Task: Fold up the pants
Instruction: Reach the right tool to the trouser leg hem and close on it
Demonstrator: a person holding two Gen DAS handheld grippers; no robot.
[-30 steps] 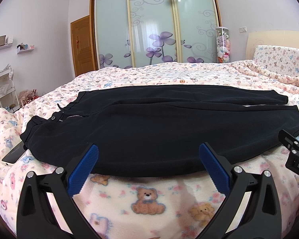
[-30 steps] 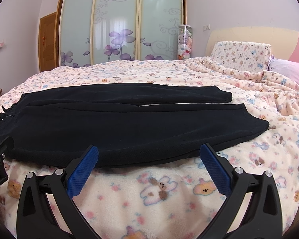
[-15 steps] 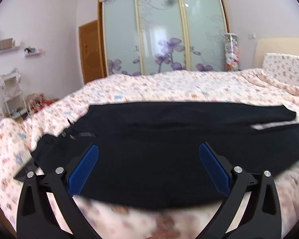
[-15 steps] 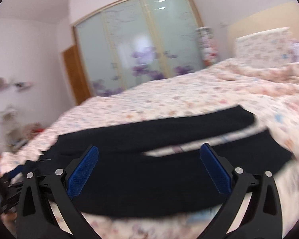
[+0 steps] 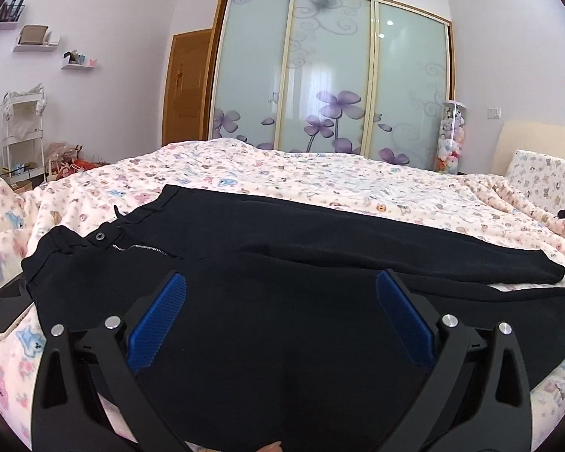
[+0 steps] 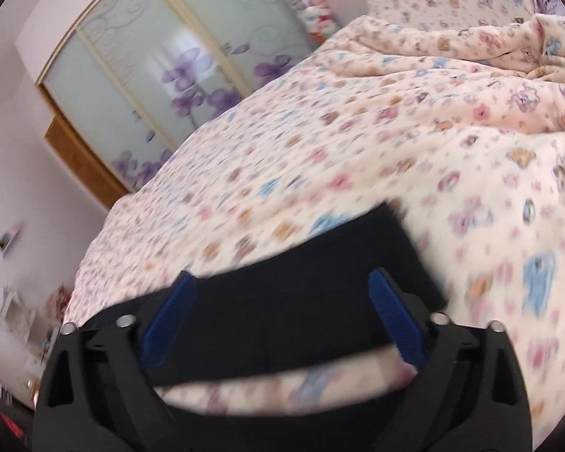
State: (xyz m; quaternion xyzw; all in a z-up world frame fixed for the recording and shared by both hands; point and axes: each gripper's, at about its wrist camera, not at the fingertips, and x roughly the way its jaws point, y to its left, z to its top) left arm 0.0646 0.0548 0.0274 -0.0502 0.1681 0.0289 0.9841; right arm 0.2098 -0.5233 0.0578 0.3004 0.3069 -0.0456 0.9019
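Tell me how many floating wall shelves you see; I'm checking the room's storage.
3, all on the left wall: top shelf near the corner, middle shelf lower right, lowest shelf nearest the door. More may be out of frame.

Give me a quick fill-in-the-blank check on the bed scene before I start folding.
1. The pants are ____ in colour.
2. They lie spread on a bed whose cover is printed with ____.
3. The left tool has its jaws ____.
4. Near the waistband, half under the pants, lies a ____.

Missing words: black; teddy bears; open; phone
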